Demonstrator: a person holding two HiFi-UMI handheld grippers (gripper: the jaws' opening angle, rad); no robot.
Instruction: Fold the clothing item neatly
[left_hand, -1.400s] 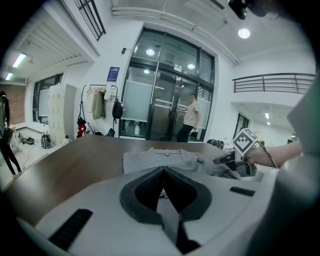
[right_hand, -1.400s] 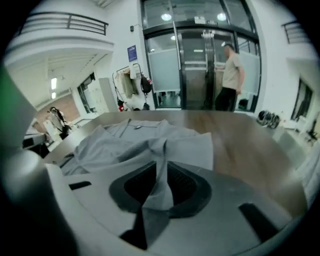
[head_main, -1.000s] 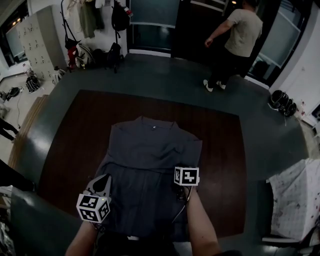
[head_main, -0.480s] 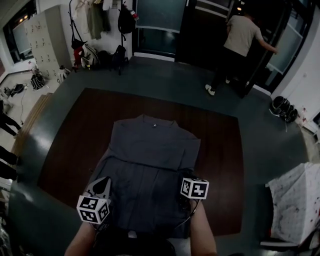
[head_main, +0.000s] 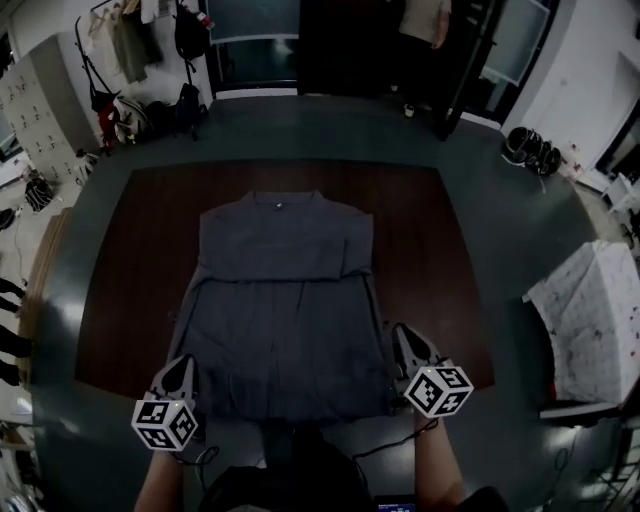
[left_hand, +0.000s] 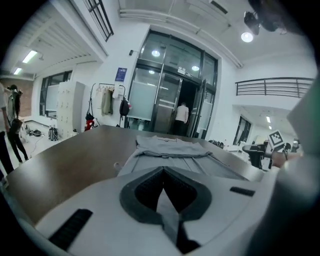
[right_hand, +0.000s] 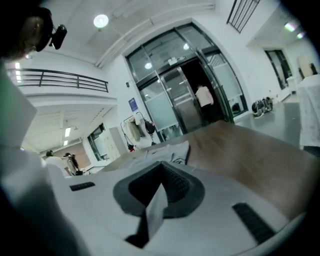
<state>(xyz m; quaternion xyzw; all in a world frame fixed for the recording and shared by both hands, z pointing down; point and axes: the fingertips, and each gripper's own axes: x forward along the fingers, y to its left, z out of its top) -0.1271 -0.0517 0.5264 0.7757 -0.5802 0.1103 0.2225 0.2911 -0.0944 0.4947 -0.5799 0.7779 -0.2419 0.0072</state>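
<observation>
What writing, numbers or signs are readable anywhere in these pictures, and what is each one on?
No words can be read.
Blue sign: too small to read.
Small tag at the shirt collar: too small to read.
Marker cubes: black-and-white squares only, no words.

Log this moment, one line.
left gripper: shut on shirt | right gripper: shut on shirt | shirt: flat on table

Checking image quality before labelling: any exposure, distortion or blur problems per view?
Head view: dim, dark corners, strong fisheye; grey cloth shirt has low contrast against the dark brown wooden table. Left gripper view: bright, room sharp, nearest parts slightly soft. Right gripper view: tilted horizon, blown-out round ceiling lamp, black corners.
</observation>
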